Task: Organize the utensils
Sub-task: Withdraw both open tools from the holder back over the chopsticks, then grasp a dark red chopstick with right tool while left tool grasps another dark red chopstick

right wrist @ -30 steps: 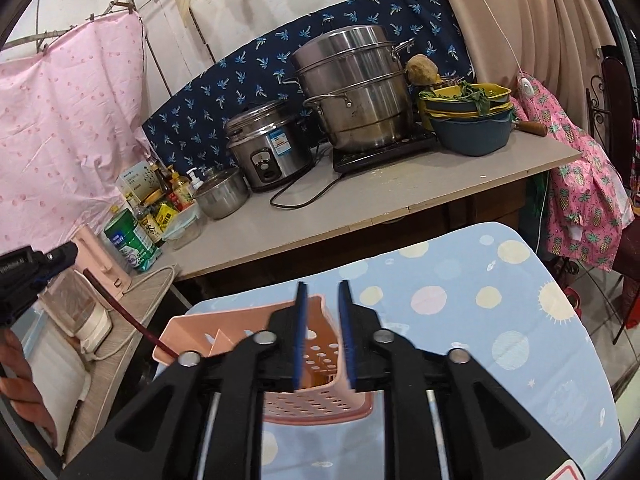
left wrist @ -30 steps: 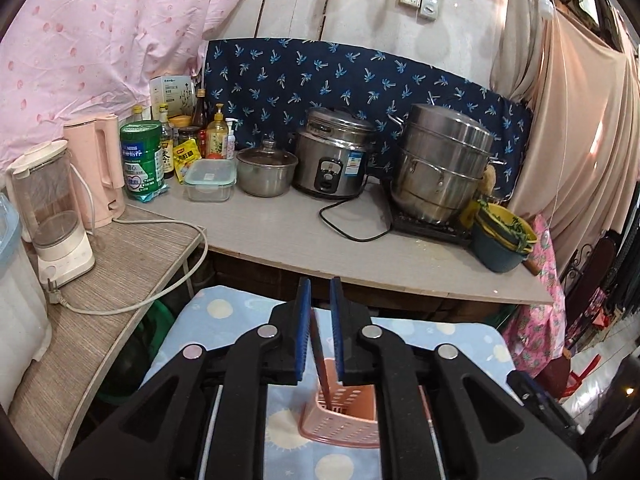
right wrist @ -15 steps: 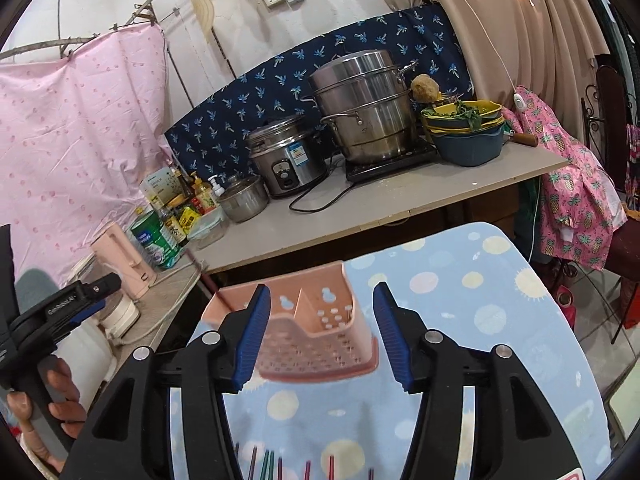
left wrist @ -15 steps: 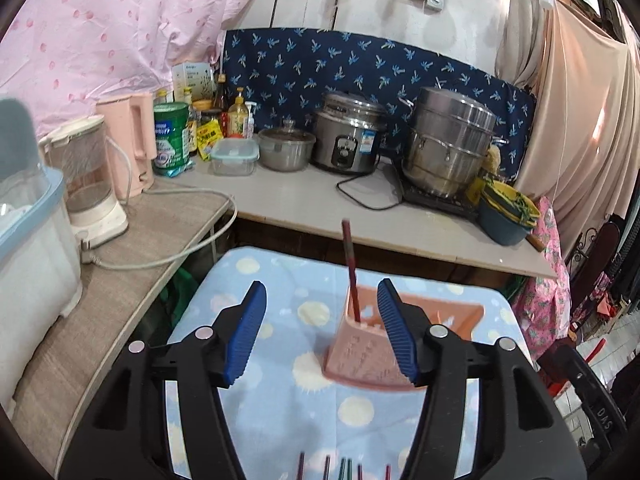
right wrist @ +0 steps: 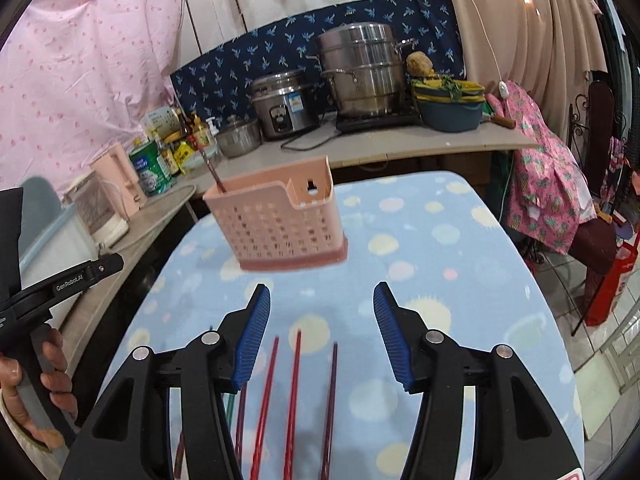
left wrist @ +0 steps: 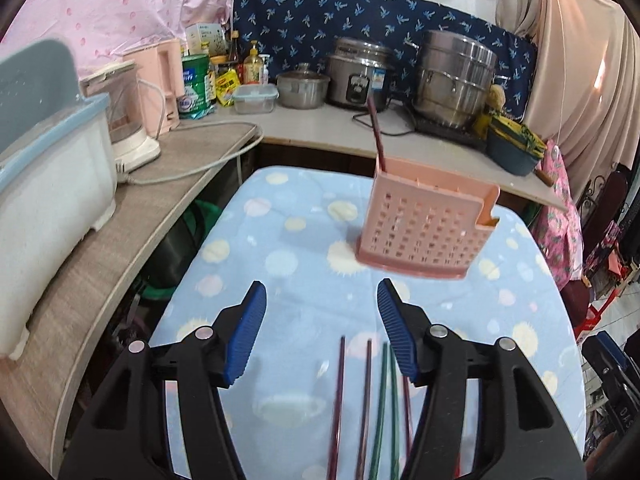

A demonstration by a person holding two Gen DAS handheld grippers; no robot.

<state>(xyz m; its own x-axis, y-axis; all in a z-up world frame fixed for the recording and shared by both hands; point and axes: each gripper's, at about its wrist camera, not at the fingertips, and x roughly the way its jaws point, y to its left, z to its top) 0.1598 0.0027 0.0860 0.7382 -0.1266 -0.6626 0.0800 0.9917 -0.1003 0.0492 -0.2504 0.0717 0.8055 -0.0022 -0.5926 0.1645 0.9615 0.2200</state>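
The left gripper (left wrist: 321, 330) and the right gripper (right wrist: 321, 330) are both wide open and hold nothing. Under them, loose chopsticks (right wrist: 294, 400) lie side by side on the table (left wrist: 280, 240). Farther away, the pink basket (left wrist: 424, 230) stands upright with 1 chopstick (left wrist: 376, 132) inside its left end.

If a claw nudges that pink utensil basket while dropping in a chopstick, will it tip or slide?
The pink basket is perforated plastic holding one chopstick, so probably light. It is tall on a narrow base and sits on soft cloth, so a high nudge would likelier tip it than slide it.
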